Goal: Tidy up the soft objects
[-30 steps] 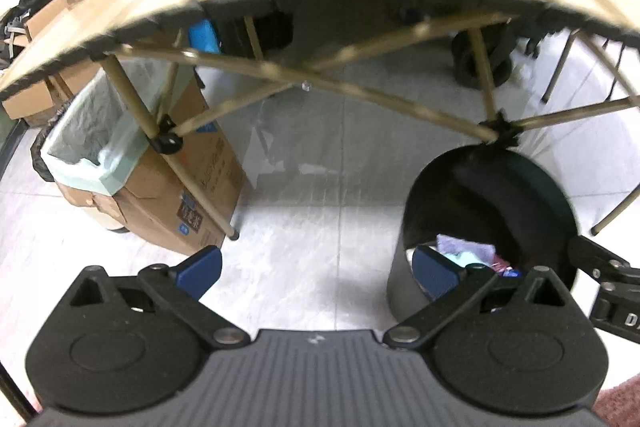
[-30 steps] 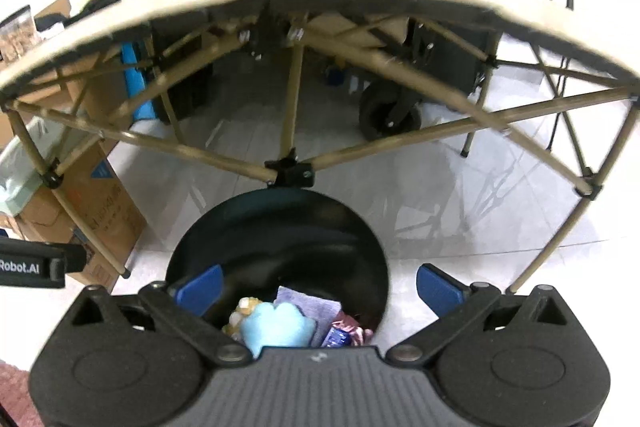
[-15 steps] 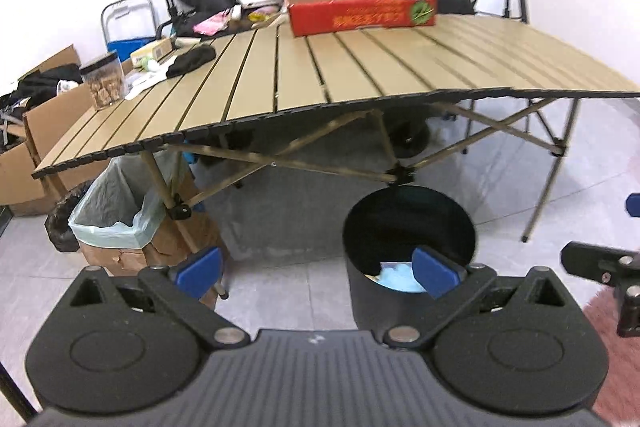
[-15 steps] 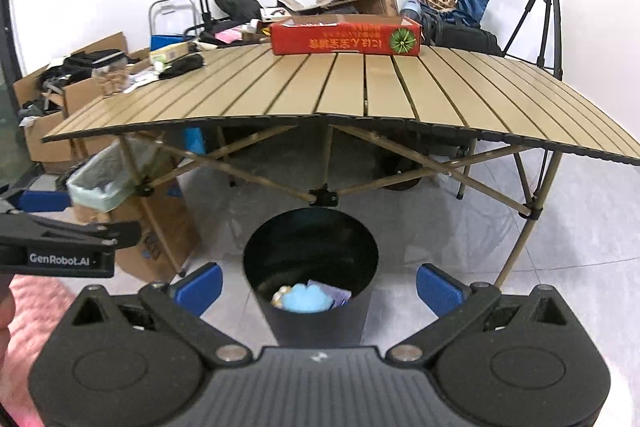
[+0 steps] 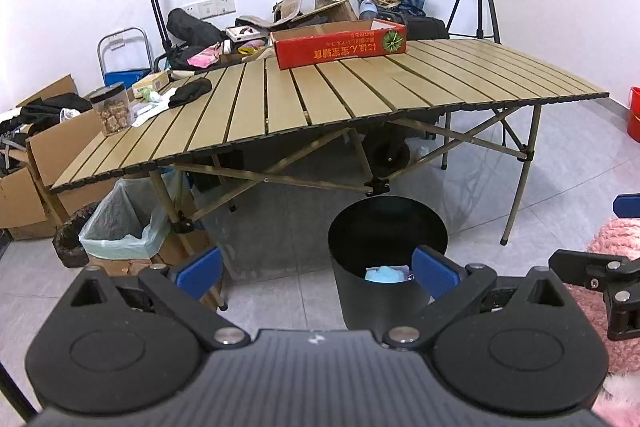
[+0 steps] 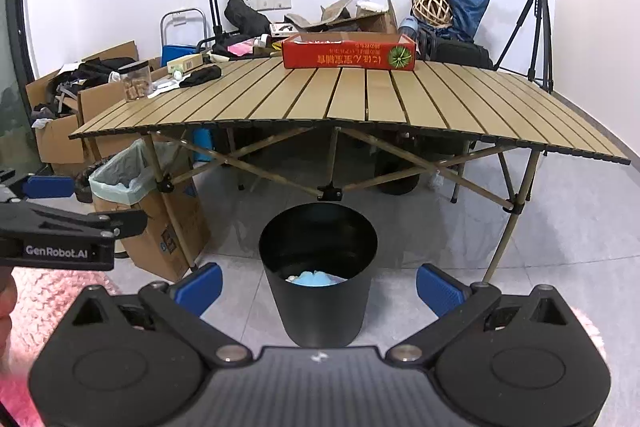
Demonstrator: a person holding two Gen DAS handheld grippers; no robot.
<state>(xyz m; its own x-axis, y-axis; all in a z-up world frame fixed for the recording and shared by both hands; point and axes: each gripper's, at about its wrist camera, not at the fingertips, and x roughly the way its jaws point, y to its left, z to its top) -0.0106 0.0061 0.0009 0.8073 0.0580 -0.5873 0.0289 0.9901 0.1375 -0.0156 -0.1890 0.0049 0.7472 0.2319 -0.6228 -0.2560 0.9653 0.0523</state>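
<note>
A black round bin [image 5: 386,263] [image 6: 319,275] stands on the floor under the front edge of the slatted folding table [image 5: 360,95] [image 6: 360,99]. Inside it lies a light blue soft toy [image 5: 385,274] [image 6: 314,278] among other soft items. My left gripper [image 5: 316,271] is open and empty, held back from the bin, whose left side lies between its blue pads. My right gripper [image 6: 318,285] is open and empty too, with the bin centred between its fingers. Each gripper shows at the edge of the other's view.
A pink fluffy rug [image 5: 616,267] [image 6: 44,291] lies on the floor beneath me. A cardboard box lined with a pale green bag [image 5: 128,227] [image 6: 124,179] stands by the table's left leg. A red box [image 5: 340,45], a jar and clutter sit on the table; a tripod [image 6: 536,27] stands behind.
Both grippers have pulled up and back from the bin mouth; the view went from under the table to a wide view of the tabletop. Both stayed open.
</note>
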